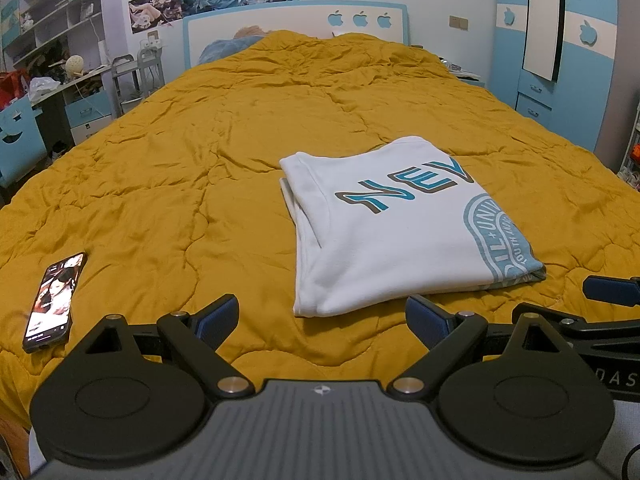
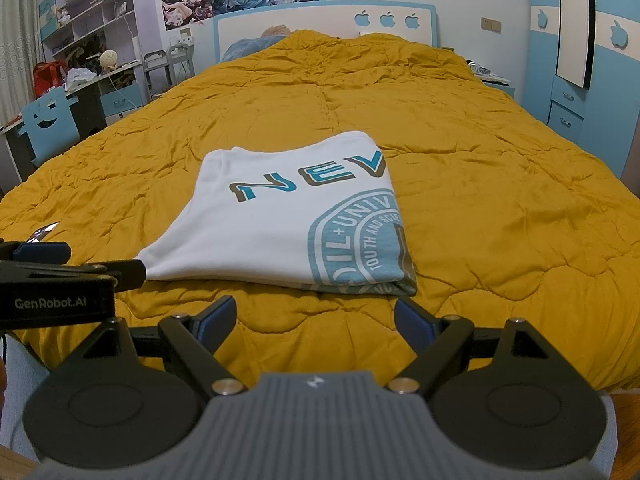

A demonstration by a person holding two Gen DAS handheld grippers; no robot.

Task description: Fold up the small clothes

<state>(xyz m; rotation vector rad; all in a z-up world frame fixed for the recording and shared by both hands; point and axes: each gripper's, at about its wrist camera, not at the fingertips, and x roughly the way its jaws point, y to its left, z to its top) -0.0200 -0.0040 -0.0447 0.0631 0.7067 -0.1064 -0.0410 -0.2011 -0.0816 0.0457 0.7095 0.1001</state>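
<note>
A white T-shirt (image 1: 384, 232) with blue lettering and a round blue print lies folded into a rectangle on the mustard-yellow quilt (image 1: 200, 152); it also shows in the right wrist view (image 2: 288, 216). My left gripper (image 1: 322, 316) is open and empty, just short of the shirt's near edge. My right gripper (image 2: 314, 318) is open and empty, also just short of the near edge. The right gripper shows at the right edge of the left wrist view (image 1: 608, 290). The left gripper's body shows at the left of the right wrist view (image 2: 60, 276).
A phone (image 1: 54, 302) with a lit screen lies on the quilt (image 2: 500, 184) at the near left. A desk with shelves and a blue chair (image 2: 50, 124) stand left of the bed. A blue wardrobe (image 2: 592, 80) stands to the right. The headboard (image 1: 296, 20) is at the far end.
</note>
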